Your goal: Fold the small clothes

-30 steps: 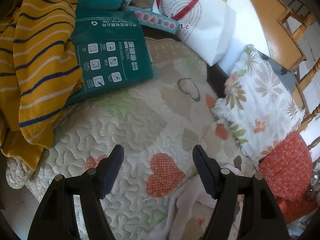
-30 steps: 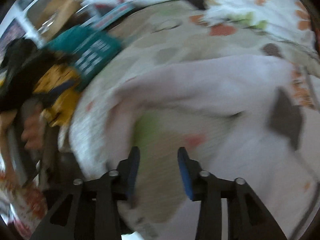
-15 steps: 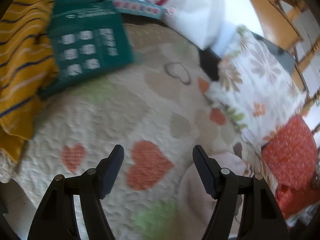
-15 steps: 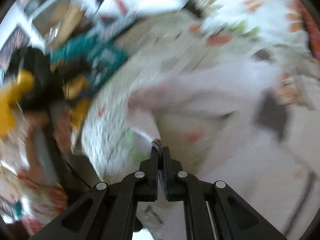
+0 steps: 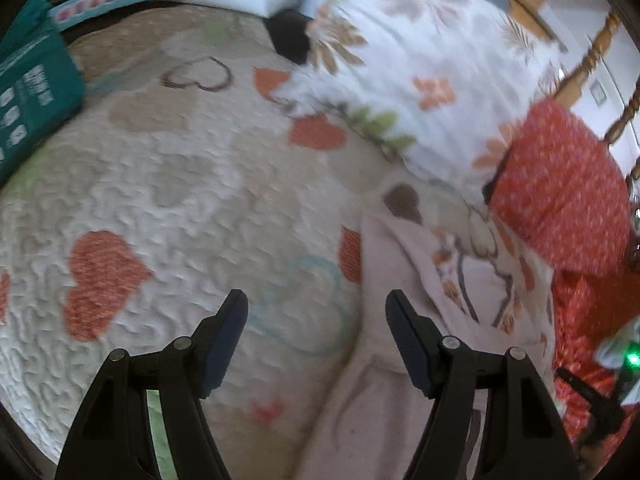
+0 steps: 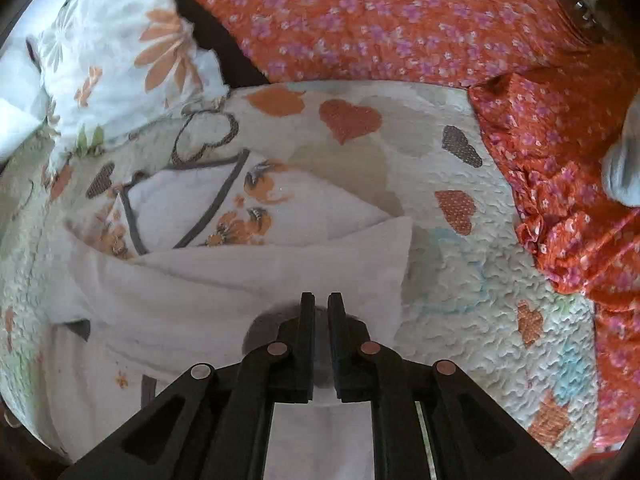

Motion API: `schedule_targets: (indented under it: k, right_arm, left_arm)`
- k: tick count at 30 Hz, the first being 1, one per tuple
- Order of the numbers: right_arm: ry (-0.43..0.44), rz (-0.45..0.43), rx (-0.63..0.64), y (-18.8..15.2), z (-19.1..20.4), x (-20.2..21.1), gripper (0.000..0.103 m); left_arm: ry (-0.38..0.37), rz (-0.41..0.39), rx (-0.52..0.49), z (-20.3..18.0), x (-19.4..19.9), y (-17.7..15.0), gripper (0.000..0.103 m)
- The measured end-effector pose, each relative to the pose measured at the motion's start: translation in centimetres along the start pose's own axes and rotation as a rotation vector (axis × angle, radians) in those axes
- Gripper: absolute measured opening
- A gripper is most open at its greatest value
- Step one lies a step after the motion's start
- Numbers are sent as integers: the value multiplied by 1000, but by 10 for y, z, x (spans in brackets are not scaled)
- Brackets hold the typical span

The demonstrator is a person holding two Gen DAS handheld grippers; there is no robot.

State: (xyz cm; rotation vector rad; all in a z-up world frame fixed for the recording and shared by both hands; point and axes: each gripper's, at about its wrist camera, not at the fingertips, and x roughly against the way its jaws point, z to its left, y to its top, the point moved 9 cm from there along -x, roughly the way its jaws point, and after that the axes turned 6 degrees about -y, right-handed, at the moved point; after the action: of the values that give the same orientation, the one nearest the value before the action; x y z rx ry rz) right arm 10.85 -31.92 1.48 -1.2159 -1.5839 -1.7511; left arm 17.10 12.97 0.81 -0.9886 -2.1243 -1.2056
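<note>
Right hand-held gripper (image 6: pixel 321 300) had its jaws nearly together, a narrow slit between them, over the folded-over flap of the pale pink garment (image 6: pixel 240 280); whether any cloth was pinched there could not be told, since the jaws' own shadow covered the spot. Half a second before, this view had been a smear of motion with the jaws pressed tight; now it was sharp and faced the red floral fabric (image 6: pixel 400 20). Left hand-held gripper (image 5: pixel 316 312) stood wide open and held nothing, as it had a second earlier, but it had swung toward the right, so the yellow striped top was gone from view and only a corner of the green package (image 5: pixel 32 96) remained.

Pink garment lay on the heart-patterned quilt (image 5: pixel 180 200), its lower flap folded up across the printed front with grey trim and orange flowers. In the left view it ran under the right finger (image 5: pixel 408 340) and out of frame, blurred. Beyond it lay the floral pillow (image 5: pixel 420 60), with wooden chair spindles (image 5: pixel 592 52) cut off at the edge.
</note>
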Motion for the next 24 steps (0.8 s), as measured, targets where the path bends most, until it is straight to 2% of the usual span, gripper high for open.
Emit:
schedule_targets:
  k: [1, 2, 3, 8, 11, 15, 17, 19, 20, 21, 22, 23, 24]
  right_arm:
    - [33, -21, -6, 1, 3, 5, 28]
    - [57, -48, -2, 3, 7, 11, 41]
    - [83, -73, 19, 5, 19, 16, 42]
    - [256, -63, 243, -8, 114, 21, 44]
    - [319, -53, 355, -21, 169, 17, 44]
    - [362, -42, 444, -25, 230, 3, 44]
    - [348, -27, 496, -25, 254, -9, 51]
    - [326, -28, 543, -23, 267, -21, 52]
    - [298, -21, 582, -20, 274, -31, 48]
    - [274, -11, 615, -17, 278, -40, 29]
    - [258, -9, 639, -13, 280, -45, 19]
    - [228, -13, 651, -4, 281, -52, 11]
    - [188, -22, 647, 7, 279, -59, 11]
  left_arm:
    - [1, 12, -6, -5, -5, -2, 71]
    - [2, 24, -10, -9, -11, -4, 71]
    - [0, 35, -14, -13, -16, -5, 71]
    - [1, 104, -39, -33, -44, -18, 71]
    - [28, 174, -44, -36, -65, -32, 71]
    - [85, 267, -47, -29, -86, -53, 70]
    - [91, 272, -52, -28, -89, -56, 70]
    - [101, 272, -70, -27, -87, -56, 70]
    - [105, 272, -73, -26, -86, -56, 70]
    - [106, 274, -72, -23, -86, -56, 70]
    - [104, 278, -71, -21, -87, -56, 70]
    - [102, 281, -71, -20, -88, -55, 70]
    - [103, 279, -75, -18, -87, -54, 70]
